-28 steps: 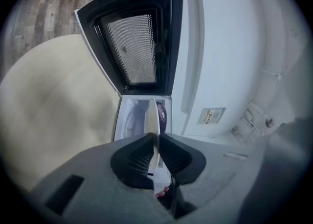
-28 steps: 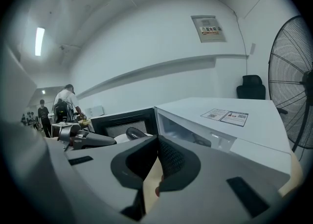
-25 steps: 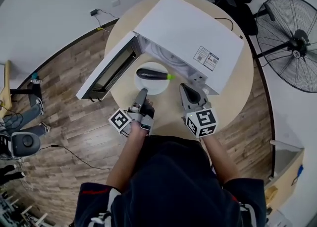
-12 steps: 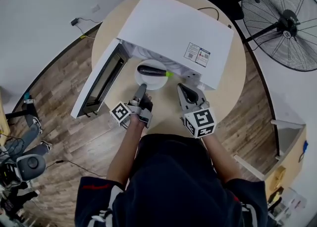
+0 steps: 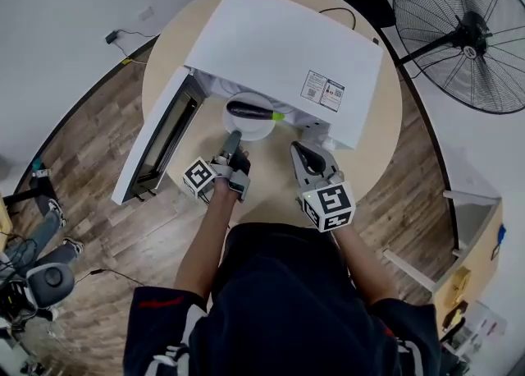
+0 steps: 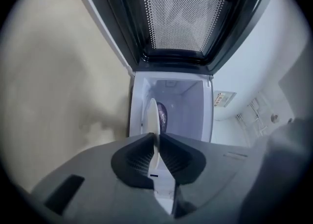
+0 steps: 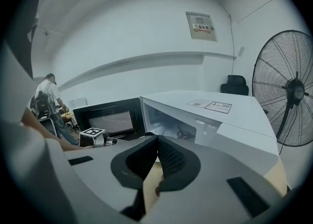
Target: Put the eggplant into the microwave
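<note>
Microwave (image 5: 279, 38): white, on round table (image 5: 377, 144), door (image 5: 160, 140) swung open at its left | Eggplant (image 5: 250, 109): dark purple, lying on white plate (image 5: 246, 130) at the microwave's open mouth | Left gripper (image 5: 233, 139): 2 jaws narrow, pinching the plate's rim farthest from the microwave | Right gripper (image 5: 300, 151): jaws together, empty, before the microwave's right front corner

The microwave (image 5: 279, 46) hides the far rim of the plate (image 5: 259, 130), and the fan (image 5: 467, 29) runs off-frame
</note>
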The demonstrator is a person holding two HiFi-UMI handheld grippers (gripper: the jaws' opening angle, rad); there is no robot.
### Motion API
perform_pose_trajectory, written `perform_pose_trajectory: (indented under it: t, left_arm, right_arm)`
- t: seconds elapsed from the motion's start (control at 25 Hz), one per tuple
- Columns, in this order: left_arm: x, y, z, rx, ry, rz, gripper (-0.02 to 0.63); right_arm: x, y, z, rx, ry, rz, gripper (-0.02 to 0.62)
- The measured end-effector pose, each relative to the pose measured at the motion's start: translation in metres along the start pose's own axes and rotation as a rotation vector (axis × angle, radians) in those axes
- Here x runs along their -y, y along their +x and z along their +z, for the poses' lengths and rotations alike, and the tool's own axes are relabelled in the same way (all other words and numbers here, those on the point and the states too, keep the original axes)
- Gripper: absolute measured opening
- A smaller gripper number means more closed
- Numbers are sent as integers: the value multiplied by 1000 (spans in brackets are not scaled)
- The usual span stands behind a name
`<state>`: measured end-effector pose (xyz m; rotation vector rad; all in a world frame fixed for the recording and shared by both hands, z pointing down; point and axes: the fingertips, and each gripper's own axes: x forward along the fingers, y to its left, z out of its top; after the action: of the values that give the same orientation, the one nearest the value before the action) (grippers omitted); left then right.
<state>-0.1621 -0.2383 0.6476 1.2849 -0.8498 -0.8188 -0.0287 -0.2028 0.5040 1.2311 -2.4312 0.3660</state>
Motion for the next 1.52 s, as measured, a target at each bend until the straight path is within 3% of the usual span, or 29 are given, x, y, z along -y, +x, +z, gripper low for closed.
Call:
perform_pose_trajectory:
  t: [1.04,1.52]
  left_arm:
    - [-23,69,10,5,8,50,29]
    - [-21,82,11,-13,21,34,31]
  right_arm:
    - [-5,9,-8,-54,-55,17,11]
    - [-10,13,-13,-79,-63,41,11]
